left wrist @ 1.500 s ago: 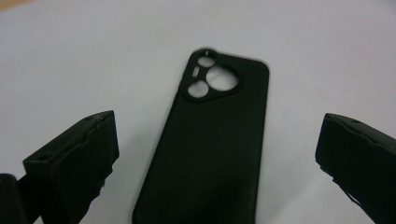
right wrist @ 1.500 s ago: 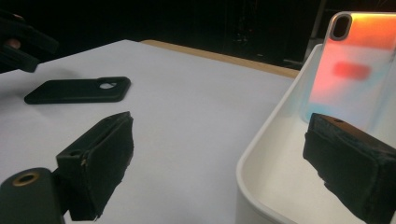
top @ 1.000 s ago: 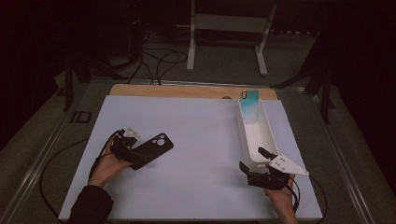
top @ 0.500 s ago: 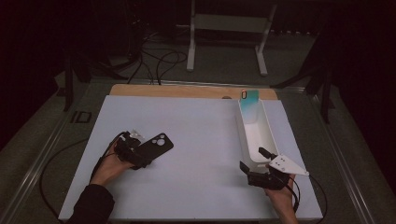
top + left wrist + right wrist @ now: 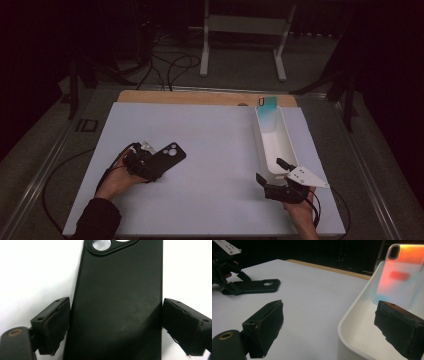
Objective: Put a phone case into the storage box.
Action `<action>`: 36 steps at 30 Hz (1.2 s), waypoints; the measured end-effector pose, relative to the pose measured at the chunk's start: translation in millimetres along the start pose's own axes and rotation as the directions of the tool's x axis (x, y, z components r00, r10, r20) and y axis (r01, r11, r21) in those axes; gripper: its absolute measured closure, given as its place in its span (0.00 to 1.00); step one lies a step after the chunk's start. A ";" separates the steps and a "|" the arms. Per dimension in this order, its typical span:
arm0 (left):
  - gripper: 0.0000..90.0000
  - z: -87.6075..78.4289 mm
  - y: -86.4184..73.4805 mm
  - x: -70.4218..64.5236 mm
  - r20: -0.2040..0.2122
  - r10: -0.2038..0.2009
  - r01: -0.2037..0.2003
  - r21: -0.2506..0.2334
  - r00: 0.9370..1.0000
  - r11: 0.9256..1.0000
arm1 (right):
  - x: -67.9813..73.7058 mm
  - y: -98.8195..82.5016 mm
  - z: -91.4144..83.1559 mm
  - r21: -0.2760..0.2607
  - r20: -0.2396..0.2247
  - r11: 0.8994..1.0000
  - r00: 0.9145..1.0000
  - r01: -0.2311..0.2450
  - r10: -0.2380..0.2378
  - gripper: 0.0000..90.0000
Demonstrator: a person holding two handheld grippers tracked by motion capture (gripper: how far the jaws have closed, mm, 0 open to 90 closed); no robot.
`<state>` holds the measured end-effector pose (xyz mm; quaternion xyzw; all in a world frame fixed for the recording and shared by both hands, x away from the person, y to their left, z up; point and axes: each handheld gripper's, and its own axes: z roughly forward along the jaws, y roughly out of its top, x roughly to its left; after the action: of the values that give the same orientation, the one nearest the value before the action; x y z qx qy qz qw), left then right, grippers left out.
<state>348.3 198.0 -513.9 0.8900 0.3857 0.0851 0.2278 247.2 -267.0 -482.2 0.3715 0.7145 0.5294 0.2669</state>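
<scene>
Near the table's (image 5: 210, 200) front right corner, the right gripper (image 5: 275, 176) stands wide, its jaws straddling the near rim of the white tray (image 5: 262, 145). Toward the left edge, the left gripper (image 5: 145, 165) has been closing on the black case (image 5: 167, 155), pads flanking it, not yet pressing. A tinted case (image 5: 266, 107) leans at the tray's far end.

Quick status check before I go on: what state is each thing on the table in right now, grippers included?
Black phone case: flat on the white table, camera cutout away from the hand, between the left jaws.
Left gripper: jaws have just been closing around the case; pads not yet pressing, small gaps each side.
Right gripper: open, nothing held, one jaw over the tray's rim.
White tray: upright on the table.
Iridescent phone case: standing, leaning on the tray's far end.
</scene>
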 end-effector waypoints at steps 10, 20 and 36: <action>0.18 -2.4 5.0 -7.9 -0.014 -0.013 0.014 0.033 1.000 0.999 | 0.3 0.0 -0.1 0.001 0.000 1.000 1.000 -0.001 0.001 0.10; 0.18 -8.6 7.4 -14.3 -0.010 -0.045 0.045 -0.044 0.999 0.998 | -0.3 0.0 -0.2 0.001 0.001 1.000 1.000 -0.001 0.001 0.10; 0.18 -24.6 6.8 -31.5 -0.020 -0.076 0.071 -0.190 0.997 0.979 | 1.4 -0.5 2.1 0.013 -0.007 1.000 1.000 -0.002 0.002 0.10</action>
<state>322.9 179.5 -488.2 0.8482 0.4117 0.1251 0.3088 248.0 -264.8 -483.2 0.3719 0.7185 0.5264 0.2616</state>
